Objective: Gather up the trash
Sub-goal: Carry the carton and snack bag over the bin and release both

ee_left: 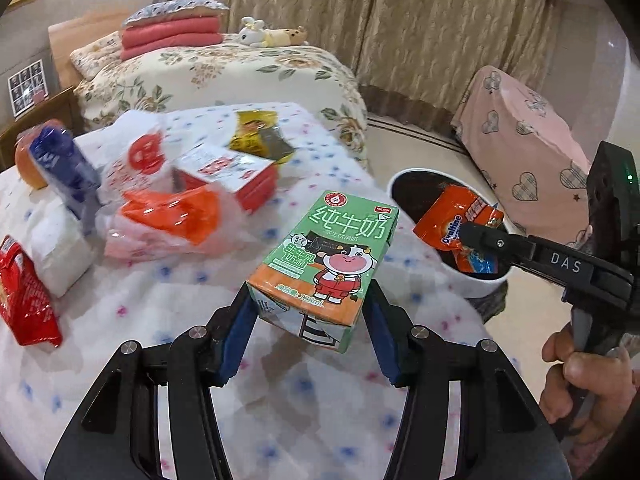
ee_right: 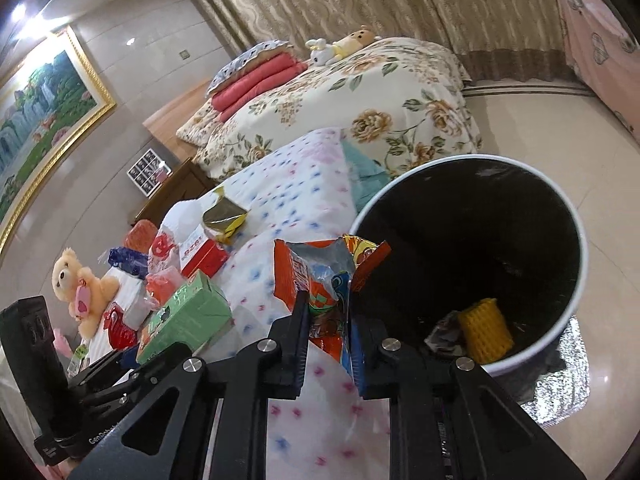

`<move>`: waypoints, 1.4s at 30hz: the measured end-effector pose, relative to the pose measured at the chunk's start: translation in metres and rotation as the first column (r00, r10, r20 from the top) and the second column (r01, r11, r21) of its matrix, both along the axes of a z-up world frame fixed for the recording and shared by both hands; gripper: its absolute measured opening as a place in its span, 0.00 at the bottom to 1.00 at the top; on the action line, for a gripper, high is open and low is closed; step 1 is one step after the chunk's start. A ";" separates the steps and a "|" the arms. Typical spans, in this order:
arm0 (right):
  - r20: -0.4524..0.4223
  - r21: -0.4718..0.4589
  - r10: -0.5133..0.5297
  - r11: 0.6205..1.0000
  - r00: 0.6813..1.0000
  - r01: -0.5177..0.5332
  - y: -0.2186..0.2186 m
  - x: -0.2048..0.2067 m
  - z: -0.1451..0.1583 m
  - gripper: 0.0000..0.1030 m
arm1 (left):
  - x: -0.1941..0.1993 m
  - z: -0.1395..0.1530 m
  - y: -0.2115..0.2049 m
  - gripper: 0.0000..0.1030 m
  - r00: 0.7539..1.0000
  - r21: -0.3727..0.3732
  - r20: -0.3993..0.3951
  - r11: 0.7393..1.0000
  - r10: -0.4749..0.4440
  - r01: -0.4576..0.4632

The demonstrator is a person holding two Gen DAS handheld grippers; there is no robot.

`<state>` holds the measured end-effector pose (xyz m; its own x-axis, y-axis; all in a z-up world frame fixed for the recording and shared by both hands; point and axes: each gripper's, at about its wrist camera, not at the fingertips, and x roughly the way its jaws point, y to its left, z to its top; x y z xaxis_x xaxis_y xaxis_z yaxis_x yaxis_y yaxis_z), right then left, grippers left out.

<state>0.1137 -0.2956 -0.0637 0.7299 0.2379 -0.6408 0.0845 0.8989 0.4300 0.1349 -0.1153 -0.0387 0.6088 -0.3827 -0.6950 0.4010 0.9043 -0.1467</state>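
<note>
The left gripper [ee_left: 310, 316] has its jaws clamped on a green-and-orange cardboard milk carton [ee_left: 324, 264] above the dotted bedspread [ee_left: 160, 304]. To its right, the right gripper [ee_right: 328, 320] pinches a torn orange foil snack wrapper [ee_right: 316, 280] at the near rim of the round white-rimmed bin [ee_right: 576, 288], whose yellow foam net [ee_right: 486, 330] lies inside

Green-and-orange cardboard milk carton [ee_left: 324, 260] with a cartoon cow, tilted, raised above the dotted bedcover. Torn orange foil snack wrapper [ee_right: 320, 280], crumpled, at the rim of the round white-walled, black-lined waste bin [ee_right: 568, 312], which holds a yellow ribbed item [ee_right: 486, 330], possibly foam netting.
</note>
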 end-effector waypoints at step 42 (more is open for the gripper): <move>-0.025 -0.005 -0.155 0.988 0.988 0.155 -0.090 -0.010 -0.009 0.18 | 0.025 0.001 -0.125 0.51 0.987 0.082 0.002 0.984 -0.158 0.157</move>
<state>0.1040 -0.3854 -0.0726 0.7414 0.1208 -0.6601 0.2340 0.8754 0.4230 0.1596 -0.2401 -0.0375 0.5510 -0.4168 -0.7230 0.5403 0.8384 -0.0716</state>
